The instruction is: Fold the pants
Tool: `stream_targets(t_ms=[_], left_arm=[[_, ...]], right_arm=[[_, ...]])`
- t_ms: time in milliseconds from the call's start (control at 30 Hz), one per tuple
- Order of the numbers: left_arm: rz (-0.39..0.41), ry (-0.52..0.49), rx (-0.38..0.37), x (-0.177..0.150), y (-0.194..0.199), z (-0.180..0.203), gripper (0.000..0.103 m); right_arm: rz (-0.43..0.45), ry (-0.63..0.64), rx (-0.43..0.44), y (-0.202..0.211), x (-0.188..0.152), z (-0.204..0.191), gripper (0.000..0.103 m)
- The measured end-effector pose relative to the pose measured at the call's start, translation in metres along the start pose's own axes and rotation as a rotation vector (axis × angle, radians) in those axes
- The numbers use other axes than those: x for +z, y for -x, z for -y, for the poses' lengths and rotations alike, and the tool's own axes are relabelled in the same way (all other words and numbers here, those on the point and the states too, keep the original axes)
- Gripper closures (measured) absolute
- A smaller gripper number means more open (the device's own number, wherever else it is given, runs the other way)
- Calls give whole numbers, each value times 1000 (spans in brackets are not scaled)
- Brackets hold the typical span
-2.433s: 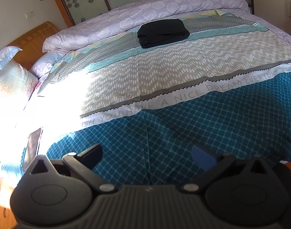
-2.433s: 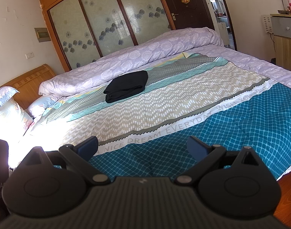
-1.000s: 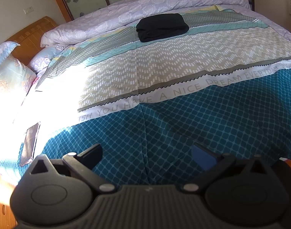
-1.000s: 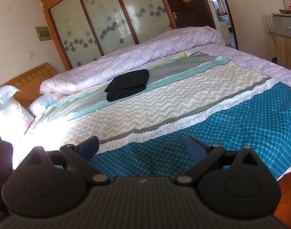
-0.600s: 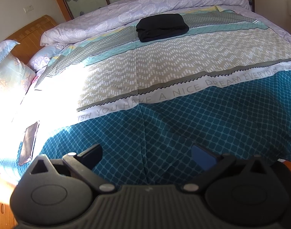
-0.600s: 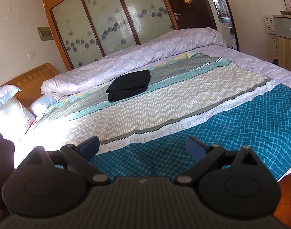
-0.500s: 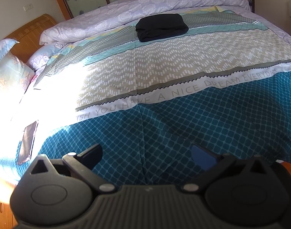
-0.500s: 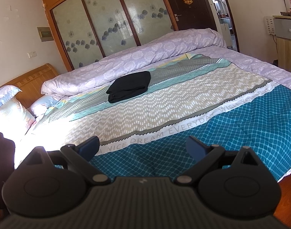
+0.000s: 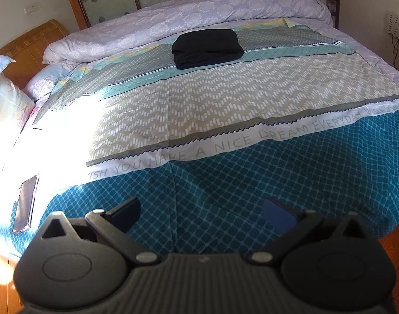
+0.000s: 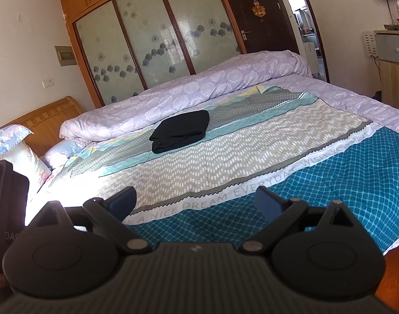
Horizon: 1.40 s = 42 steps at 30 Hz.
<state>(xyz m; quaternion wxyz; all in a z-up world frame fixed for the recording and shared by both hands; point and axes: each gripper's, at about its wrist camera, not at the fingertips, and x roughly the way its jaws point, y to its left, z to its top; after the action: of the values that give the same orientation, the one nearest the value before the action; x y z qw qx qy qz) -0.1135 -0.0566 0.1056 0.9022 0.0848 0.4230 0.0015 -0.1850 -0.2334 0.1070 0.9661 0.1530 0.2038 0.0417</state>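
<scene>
Black pants (image 9: pixel 207 48) lie folded in a compact rectangle on the far part of the bed, near the rolled lilac duvet; they also show in the right wrist view (image 10: pixel 181 131). My left gripper (image 9: pixel 202 213) is open and empty, held over the teal near edge of the bedspread, far from the pants. My right gripper (image 10: pixel 195 204) is open and empty too, held back over the near edge of the bed.
The patterned bedspread (image 9: pixel 225 99) covers the bed. A rolled lilac duvet (image 9: pixel 186 18) lies along the far side. Pillows (image 9: pixel 5 102) and a wooden headboard (image 10: pixel 47 123) are at left. A phone (image 9: pixel 25 204) lies at the near left. A cabinet (image 10: pixel 393 60) stands at right.
Both grippers have drawn back slightly from the bed and stay open. The folded pants have not moved.
</scene>
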Motion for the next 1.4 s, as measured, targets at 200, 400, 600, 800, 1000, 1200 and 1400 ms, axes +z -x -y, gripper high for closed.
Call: stream_targets(t_ms=[200, 400, 600, 800, 1000, 1200, 1400], left_arm=[[32, 19, -1, 25, 5, 2, 0], [62, 41, -13, 52, 11, 4, 0], [90, 91, -4, 61, 20, -1, 0], [50, 144, -17, 51, 14, -6, 0], [35, 158, -6, 48, 10, -12, 0], [31, 162, 1, 46, 8, -16, 0], [19, 173, 6, 46, 3, -20, 0]], right_arm=[[25, -17, -15, 3, 8, 7, 4], [43, -39, 10, -2, 25, 8, 4], [115, -45, 52, -7, 43, -1, 4], [67, -17, 56, -14, 28, -2, 4], [65, -23, 55, -13, 27, -3, 4], [61, -15, 47, -13, 26, -6, 4], [50, -19, 37, -17, 25, -5, 4]])
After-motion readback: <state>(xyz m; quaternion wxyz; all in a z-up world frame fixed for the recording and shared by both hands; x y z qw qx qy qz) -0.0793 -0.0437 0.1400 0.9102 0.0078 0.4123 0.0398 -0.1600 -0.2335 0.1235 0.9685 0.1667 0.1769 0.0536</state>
